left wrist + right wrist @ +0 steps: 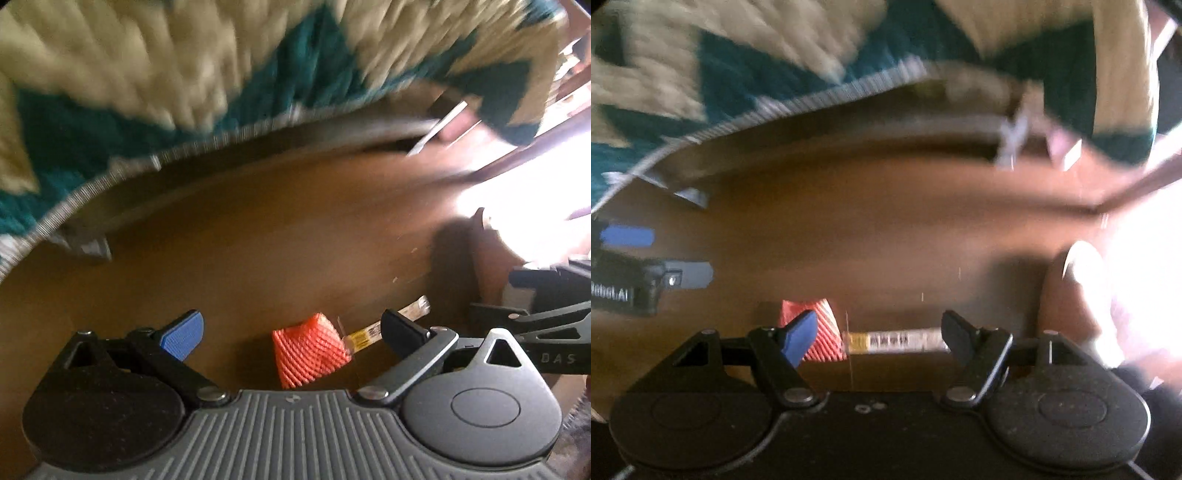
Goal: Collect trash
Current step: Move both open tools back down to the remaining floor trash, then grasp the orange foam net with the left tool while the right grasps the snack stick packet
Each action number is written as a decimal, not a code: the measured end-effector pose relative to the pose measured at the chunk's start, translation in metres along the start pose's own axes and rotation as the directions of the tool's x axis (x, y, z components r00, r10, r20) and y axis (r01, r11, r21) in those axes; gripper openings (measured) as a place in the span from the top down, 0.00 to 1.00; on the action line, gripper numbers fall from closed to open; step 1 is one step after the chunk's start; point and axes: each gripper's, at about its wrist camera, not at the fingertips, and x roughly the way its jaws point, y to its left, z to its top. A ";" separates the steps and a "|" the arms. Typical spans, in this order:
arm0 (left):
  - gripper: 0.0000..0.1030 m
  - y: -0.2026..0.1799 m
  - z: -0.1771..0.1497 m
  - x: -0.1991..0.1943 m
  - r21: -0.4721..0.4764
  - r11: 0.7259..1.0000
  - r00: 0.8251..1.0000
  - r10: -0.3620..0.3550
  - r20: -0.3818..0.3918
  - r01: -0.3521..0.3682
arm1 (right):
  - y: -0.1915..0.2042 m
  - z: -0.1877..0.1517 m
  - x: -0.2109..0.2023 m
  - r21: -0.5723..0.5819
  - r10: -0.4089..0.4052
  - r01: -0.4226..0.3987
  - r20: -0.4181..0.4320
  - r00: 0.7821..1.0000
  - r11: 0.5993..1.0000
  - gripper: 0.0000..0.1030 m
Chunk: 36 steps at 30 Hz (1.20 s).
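An orange foam net sleeve (310,350) lies on the brown floor between the wide-apart fingers of my left gripper (293,334), which is open. A long clear wrapper with a yellow label (384,325) lies just right of the sleeve. In the right wrist view the same orange sleeve (823,332) sits behind the blue left finger, and the wrapper (897,341) lies across the gap of my right gripper (879,338), also open with nothing held. The left gripper (653,258) shows at the left edge there.
A teal and cream shag rug (184,74) with a grey woven border covers the far floor. A brown rounded object (491,251) stands at the right beside strong glare. Wooden furniture legs (454,122) lie beyond. Both views are motion-blurred.
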 end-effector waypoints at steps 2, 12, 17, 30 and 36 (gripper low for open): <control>0.00 -0.003 -0.002 0.029 -0.016 0.999 0.998 0.032 -0.048 -0.033 | -0.011 0.002 0.030 0.090 -0.003 0.008 -0.058 0.998 0.996 0.28; 0.00 -0.002 -0.031 0.149 -0.122 0.989 0.963 0.053 -0.265 -0.088 | -0.055 -0.012 0.140 0.424 0.020 0.083 -0.233 0.972 0.902 0.29; 0.00 0.005 -0.035 0.184 -0.237 0.968 0.954 0.006 -0.299 -0.081 | -0.072 -0.022 0.171 0.576 0.070 0.103 -0.270 0.960 0.811 0.29; 0.01 0.021 -0.051 0.234 -0.420 0.905 0.931 -0.096 -0.353 -0.066 | -0.086 -0.050 0.208 0.709 0.134 0.132 -0.307 0.942 0.692 0.30; 0.07 0.019 -0.051 0.236 -0.433 0.899 0.935 -0.089 -0.343 -0.074 | -0.071 -0.042 0.209 0.701 0.079 0.181 -0.321 0.944 0.689 0.32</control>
